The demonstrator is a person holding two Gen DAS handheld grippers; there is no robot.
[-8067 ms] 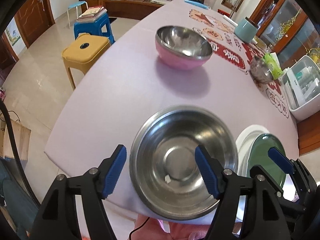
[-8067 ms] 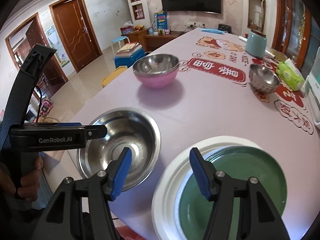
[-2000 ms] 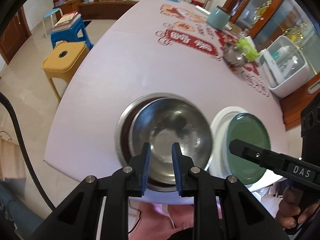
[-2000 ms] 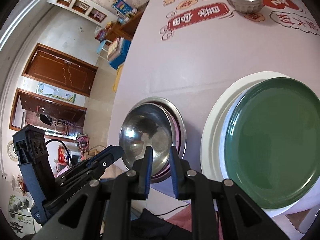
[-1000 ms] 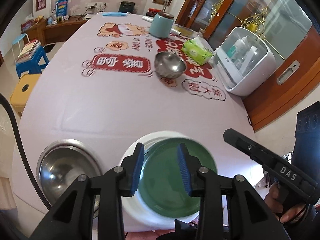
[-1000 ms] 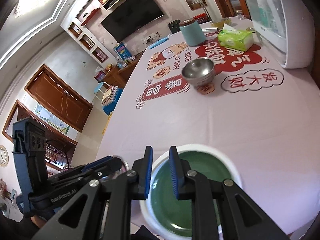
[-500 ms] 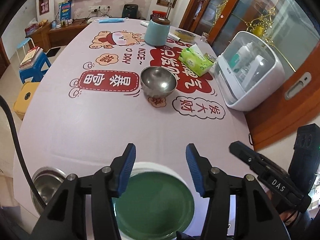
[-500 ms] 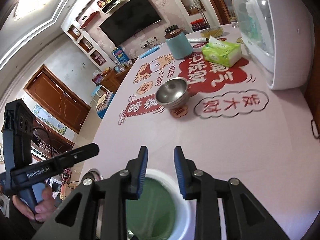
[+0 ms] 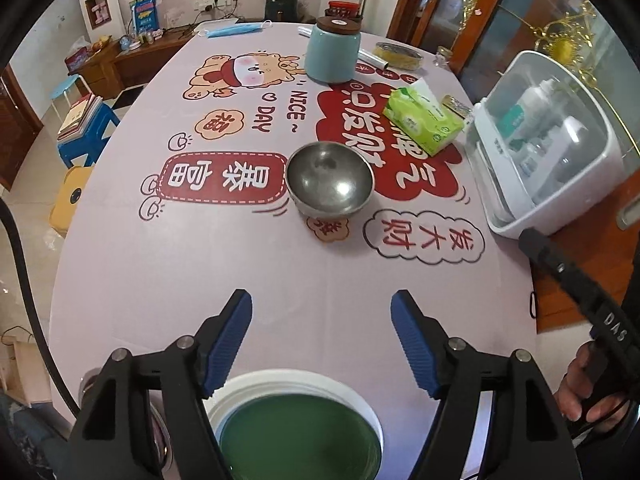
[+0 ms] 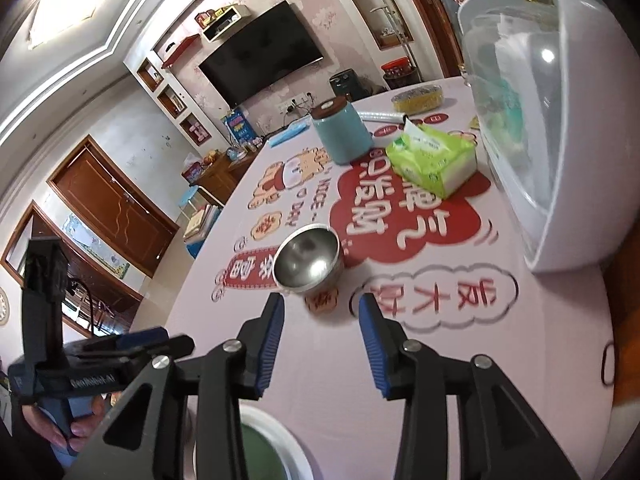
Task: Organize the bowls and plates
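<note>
Both tongs have spread apart and swung toward the small steel bowl (image 9: 330, 185), empty at mid-table: left tongs (image 9: 322, 344), right tongs (image 10: 322, 340). Green plate (image 9: 298, 438) rests in white plate (image 9: 256, 390) at the near edge.

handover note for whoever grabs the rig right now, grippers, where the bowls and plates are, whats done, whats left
Left gripper: open, empty, above the near table edge.
Right gripper: open, empty, aimed at the small steel bowl.
Green plate sits on the white plate at the near edge. A steel bowl rim shows just left of them, mostly hidden behind the left gripper.
The small steel bowl stands alone mid-table on the printed cloth, near the green tissue pack.
Done: plates stacked.
Left: probably fetch the small bowl and nest it with the near one.
</note>
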